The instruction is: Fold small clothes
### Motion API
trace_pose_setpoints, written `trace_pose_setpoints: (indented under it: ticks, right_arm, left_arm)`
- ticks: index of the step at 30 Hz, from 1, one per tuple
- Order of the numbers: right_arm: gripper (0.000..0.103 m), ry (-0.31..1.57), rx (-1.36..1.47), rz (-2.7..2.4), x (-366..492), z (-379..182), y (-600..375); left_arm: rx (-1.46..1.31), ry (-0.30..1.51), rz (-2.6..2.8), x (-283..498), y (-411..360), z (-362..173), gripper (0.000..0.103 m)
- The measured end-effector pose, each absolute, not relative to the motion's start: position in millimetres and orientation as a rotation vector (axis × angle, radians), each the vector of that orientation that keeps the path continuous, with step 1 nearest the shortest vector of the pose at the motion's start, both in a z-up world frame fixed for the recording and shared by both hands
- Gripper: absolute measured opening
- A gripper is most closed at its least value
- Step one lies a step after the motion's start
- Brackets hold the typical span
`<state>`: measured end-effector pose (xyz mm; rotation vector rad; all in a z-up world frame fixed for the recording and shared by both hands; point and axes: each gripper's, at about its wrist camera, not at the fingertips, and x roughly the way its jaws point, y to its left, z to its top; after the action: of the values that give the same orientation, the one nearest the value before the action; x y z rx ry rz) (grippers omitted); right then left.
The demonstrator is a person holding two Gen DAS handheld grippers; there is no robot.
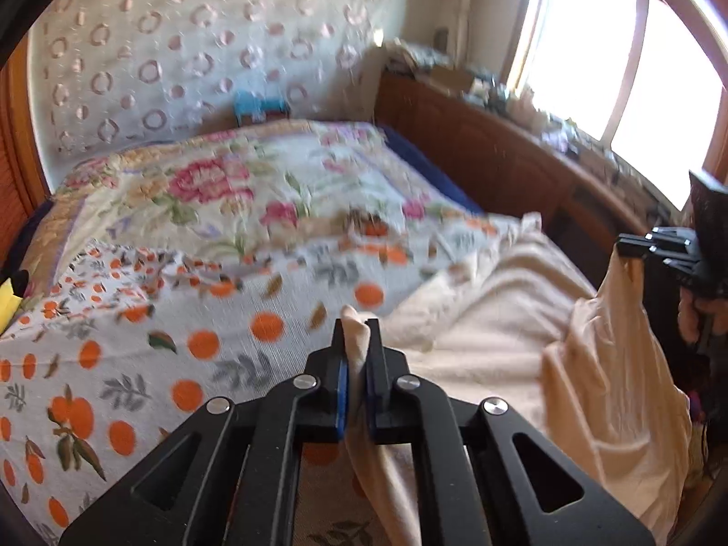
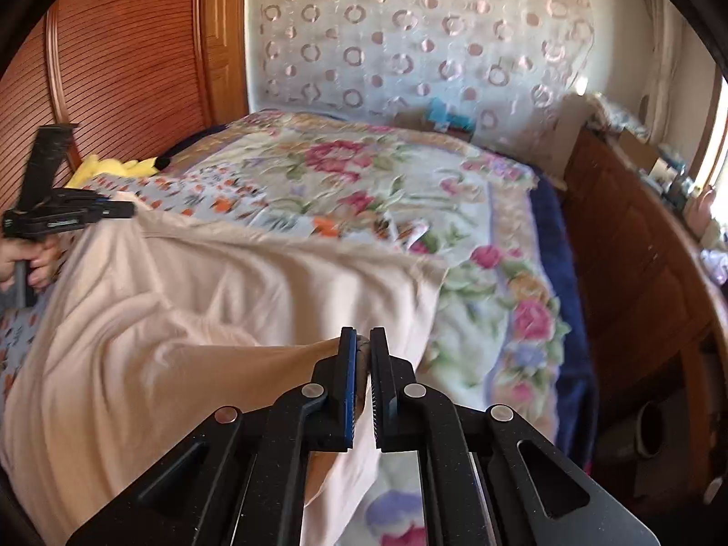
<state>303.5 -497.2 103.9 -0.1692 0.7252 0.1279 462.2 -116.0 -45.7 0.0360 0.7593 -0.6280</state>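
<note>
Both tools pinch the cream garment (image 2: pixel 218 300) over the bed (image 2: pixel 346 173), the left tool (image 1: pixel 357 341) at its 9 o'clock corner, the right tool (image 2: pixel 359 355) at 3 o'clock, so keep the held edge taut and level before folding.

The clutter on the wooden ledge (image 1: pixel 523 104) under the window (image 1: pixel 628 59) is blurred and overexposed; no single item can be identified. The small blue object (image 1: pixel 260 108) at the far side of the bed is too smeared to name, and the yellow item (image 2: pixel 113 166) by the headboard is half hidden behind bedding. The cream garment (image 2: pixel 191 300) is cut off by the near edge in both views, so its type cannot be told.
</note>
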Motion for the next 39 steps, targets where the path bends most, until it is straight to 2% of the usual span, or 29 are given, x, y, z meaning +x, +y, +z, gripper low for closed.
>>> trace_pose_setpoints:
  ticks: [4, 8, 14, 16, 17, 18, 19, 21, 24, 28, 32, 36, 39]
  right_arm:
    - [0.005, 0.707, -0.154, 0.083, 316, 99, -497]
    - [0.005, 0.781, -0.133, 0.12, 332, 68, -482]
    - [0.005, 0.767, -0.037, 0.159, 333, 70, -486]
    - [0.019, 0.765, -0.006, 0.161, 336, 71, -501]
    - [0.026, 0.772, 0.016, 0.174, 335, 70, -503]
    - [0.039, 0.777, 0.036, 0.191, 335, 69, -509]
    - [0.049, 0.774, 0.045, 0.19, 334, 67, -511]
    - [0.057, 0.777, 0.055, 0.18, 332, 63, -518]
    - [0.062, 0.805, 0.104, 0.202, 336, 54, -530]
    - [0.065, 0.829, 0.121, 0.201, 337, 48, -539]
    - [0.067, 0.85, 0.178, 0.202, 336, 38, -551]
    - [0.075, 0.855, 0.275, 0.219, 345, 29, -564]
    - [0.075, 0.856, 0.34, 0.243, 352, 23, -568]
  left_arm:
    - [-0.015, 0.732, -0.584, 474, -106, -38, 0.004]
    - [-0.015, 0.782, -0.591, 481, -105, -49, 0.004]
    - [0.026, 0.852, -0.661, 472, -115, -61, 0.005]
    - [0.04, 0.871, -0.689, 470, -119, -65, 0.015]
    - [0.041, 0.868, -0.697, 466, -121, -65, 0.039]
    - [0.037, 0.857, -0.706, 463, -121, -64, 0.053]
    - [0.035, 0.849, -0.713, 461, -121, -63, 0.057]
    - [0.034, 0.863, -0.701, 461, -120, -64, 0.072]
    - [0.026, 0.89, -0.704, 462, -117, -68, 0.072]
    - [0.044, 0.932, -0.69, 462, -115, -78, 0.072]
    - [0.047, 0.922, -0.683, 459, -114, -77, 0.072]
    - [0.08, 0.903, -0.669, 456, -118, -78, 0.072]
    - [0.087, 0.897, -0.665, 455, -118, -79, 0.072]
